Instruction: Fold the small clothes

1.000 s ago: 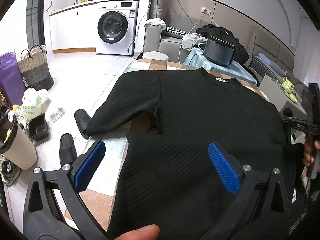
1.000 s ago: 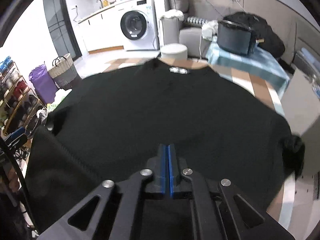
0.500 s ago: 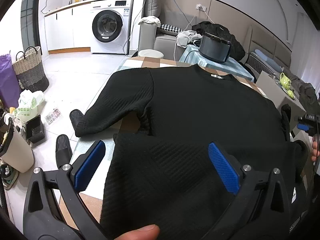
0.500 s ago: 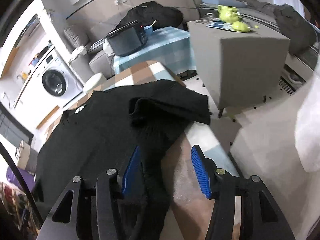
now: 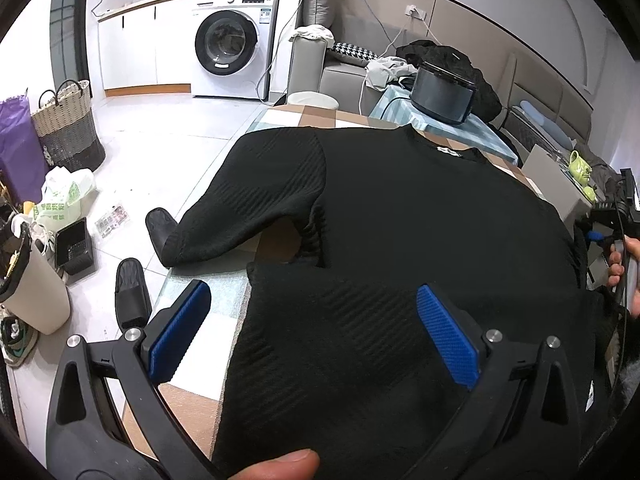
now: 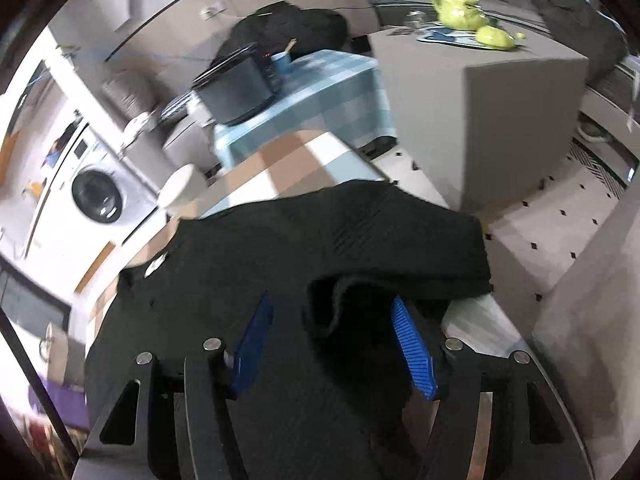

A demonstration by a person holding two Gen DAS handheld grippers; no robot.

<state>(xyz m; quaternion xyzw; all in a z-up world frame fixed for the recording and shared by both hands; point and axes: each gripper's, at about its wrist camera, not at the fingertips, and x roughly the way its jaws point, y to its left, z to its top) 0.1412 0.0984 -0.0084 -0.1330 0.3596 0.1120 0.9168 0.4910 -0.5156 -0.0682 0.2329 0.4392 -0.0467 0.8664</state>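
Observation:
A black ribbed sweater (image 5: 400,216) lies flat on the checked table (image 5: 280,116), its hem folded up toward the chest. Its left sleeve (image 5: 248,208) hangs over the table's left edge. My left gripper (image 5: 314,332) is open above the folded hem, pads clear of the cloth. In the right wrist view, my right gripper (image 6: 334,344) sits at the sweater's (image 6: 280,248) right sleeve. Its jaws are closing with the bunched sleeve cuff (image 6: 344,304) between them, and the pads still stand apart. That same right gripper (image 5: 612,220) shows at the right edge of the left wrist view, held by a hand.
A grey cube (image 6: 500,100) with a green teapot (image 6: 456,12) stands right of the table. A black appliance (image 5: 440,92) sits on a blue checked cloth behind. Slippers (image 5: 130,300), a wicker basket (image 5: 68,128) and bags lie on the floor at left. A washing machine (image 5: 228,44) stands at the back.
My right gripper left the sweater's middle, swung to the right sleeve, rolled and opened, then narrowed over the cuff. The left gripper stayed open over the hem.

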